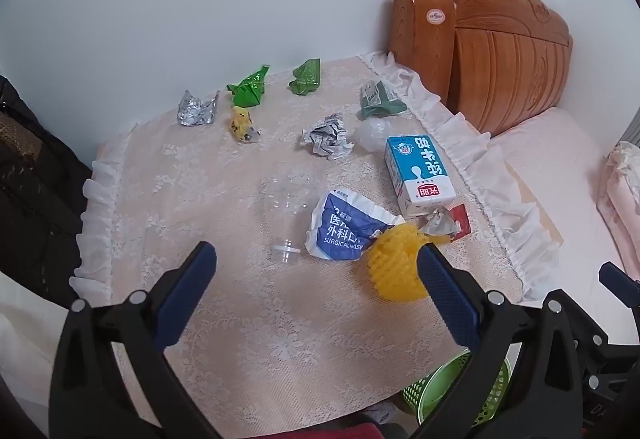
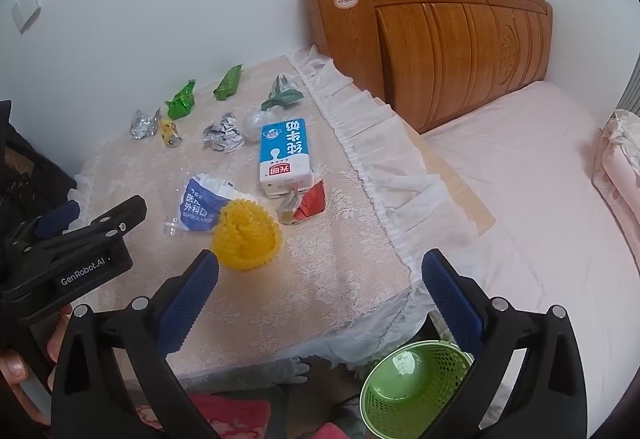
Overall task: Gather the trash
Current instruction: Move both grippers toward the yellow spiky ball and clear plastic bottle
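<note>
Yellow net (image 2: 245,235) lying nearest, table (image 2: 360,239) littered.
I am holding both grippers, left (image 1: 316,259) and right (image 2: 320,267), spread apart and empty, hovering ahead of picking; bin (image 2: 416,387) waiting below.

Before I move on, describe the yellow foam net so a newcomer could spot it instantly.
Start at the lace-covered table beside the bed, then its near edge. There, next to the crumpled blue surgical mask packet, lies the yellow foam mesh fruit sleeve: the only bright yellow, dome-shaped, lattice-textured piece.

Near table edge bare; yellow foam net (image 2: 245,235), mask wrapper (image 2: 200,209) and milk carton (image 2: 285,155) crowd the middle beyond.
</note>
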Demonstrator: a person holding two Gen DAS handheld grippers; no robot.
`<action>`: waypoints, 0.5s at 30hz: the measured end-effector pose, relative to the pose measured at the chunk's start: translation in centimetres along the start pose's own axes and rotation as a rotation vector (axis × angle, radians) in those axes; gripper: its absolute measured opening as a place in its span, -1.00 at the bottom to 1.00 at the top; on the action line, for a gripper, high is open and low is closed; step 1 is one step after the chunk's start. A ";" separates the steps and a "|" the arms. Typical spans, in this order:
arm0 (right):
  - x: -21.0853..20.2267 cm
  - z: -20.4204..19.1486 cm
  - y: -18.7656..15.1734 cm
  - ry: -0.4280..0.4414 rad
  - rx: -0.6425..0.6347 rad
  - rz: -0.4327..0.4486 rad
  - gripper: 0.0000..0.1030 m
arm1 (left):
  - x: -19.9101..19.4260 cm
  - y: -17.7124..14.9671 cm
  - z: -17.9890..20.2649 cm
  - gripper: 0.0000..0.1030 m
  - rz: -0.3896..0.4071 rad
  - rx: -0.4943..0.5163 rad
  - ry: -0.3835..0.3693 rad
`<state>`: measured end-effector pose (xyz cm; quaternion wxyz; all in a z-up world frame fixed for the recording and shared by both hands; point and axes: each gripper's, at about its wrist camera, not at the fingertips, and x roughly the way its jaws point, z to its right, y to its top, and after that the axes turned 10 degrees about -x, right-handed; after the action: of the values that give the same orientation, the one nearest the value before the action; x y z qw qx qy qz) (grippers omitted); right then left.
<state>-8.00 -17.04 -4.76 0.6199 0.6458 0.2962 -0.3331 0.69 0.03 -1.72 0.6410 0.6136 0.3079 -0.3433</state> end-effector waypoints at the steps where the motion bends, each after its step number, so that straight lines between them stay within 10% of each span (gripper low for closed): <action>1: 0.0 0.0 0.0 0.001 -0.001 0.000 0.96 | 0.0 -0.1 0.0 0.87 -0.001 -0.001 0.000; 15: 0.0 -0.1 0.1 -0.006 0.005 0.000 0.96 | 0.1 0.0 -0.4 0.87 -0.011 -0.009 -0.002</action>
<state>-7.88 -16.93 -4.69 0.6192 0.6463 0.2936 -0.3357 0.75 0.40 -1.82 0.6423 0.6086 0.3120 -0.3459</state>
